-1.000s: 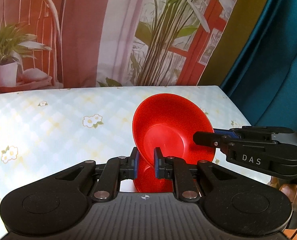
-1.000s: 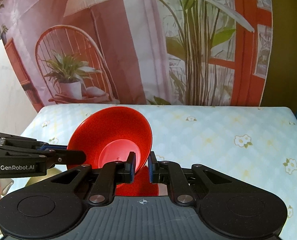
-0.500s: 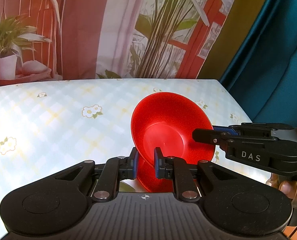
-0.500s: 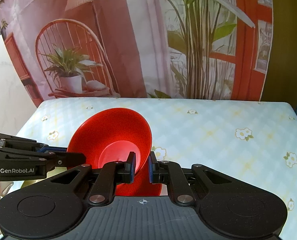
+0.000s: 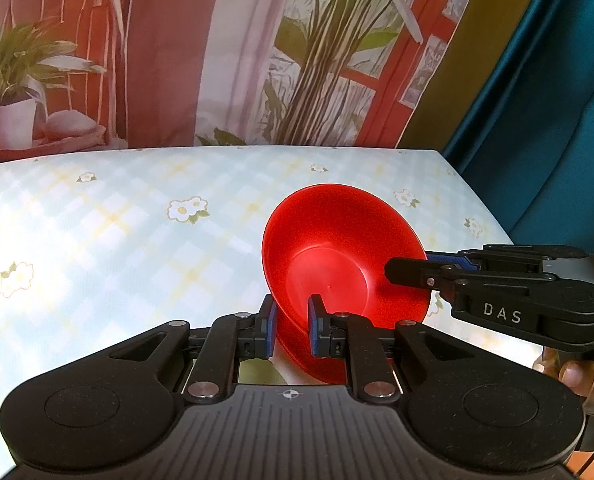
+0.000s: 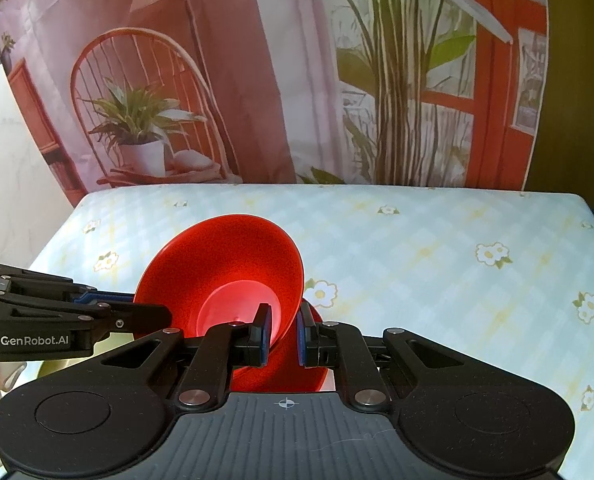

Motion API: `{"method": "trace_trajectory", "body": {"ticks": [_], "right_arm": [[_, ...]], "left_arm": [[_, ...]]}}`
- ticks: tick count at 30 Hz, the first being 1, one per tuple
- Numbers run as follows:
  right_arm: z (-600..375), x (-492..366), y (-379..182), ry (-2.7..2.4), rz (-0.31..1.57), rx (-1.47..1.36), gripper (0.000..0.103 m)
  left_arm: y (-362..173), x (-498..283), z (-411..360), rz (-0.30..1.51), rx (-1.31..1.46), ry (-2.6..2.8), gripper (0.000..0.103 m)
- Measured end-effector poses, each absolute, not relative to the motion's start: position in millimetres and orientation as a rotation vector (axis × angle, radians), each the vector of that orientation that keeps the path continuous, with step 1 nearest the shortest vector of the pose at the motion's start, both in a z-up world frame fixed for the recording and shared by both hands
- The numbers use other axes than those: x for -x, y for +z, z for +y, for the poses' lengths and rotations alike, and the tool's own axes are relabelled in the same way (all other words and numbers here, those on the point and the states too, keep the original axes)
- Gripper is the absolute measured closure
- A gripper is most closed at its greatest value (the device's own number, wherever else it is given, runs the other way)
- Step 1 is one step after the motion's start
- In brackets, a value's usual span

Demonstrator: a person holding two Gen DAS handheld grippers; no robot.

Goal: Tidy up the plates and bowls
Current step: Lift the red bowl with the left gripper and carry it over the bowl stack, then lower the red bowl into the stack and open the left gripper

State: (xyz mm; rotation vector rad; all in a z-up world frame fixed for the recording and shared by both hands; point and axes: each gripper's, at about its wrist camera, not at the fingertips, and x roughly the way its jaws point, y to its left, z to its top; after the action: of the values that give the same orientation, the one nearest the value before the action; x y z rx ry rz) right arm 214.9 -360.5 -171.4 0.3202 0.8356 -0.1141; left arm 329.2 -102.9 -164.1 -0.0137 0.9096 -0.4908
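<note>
Bowl [image 5: 337, 264] red, tilted, carried above the floral table [image 5: 97, 220] | left gripper [image 5: 291, 326] clamped on near rim, right gripper [image 6: 283, 332] clamped on opposite rim | step: transport, judged | next: level it, lower, release both.

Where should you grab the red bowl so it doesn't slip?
By its thin rim, from opposite sides. The red bowl flares wide, too broad to span. The left gripper and right gripper each have jaws shut on the rim wall.
</note>
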Motion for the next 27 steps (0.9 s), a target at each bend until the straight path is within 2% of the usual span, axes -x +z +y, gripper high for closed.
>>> {"method": "trace_trajectory", "body": {"ticks": [27], "right_arm": [[-364.7,-198.3,-183.1,-0.119,0.876,-0.312,0.09]], "left_arm": [[-182.5,-333.3,-118.5,0.954,-0.021,-0.524,0.086]]}}
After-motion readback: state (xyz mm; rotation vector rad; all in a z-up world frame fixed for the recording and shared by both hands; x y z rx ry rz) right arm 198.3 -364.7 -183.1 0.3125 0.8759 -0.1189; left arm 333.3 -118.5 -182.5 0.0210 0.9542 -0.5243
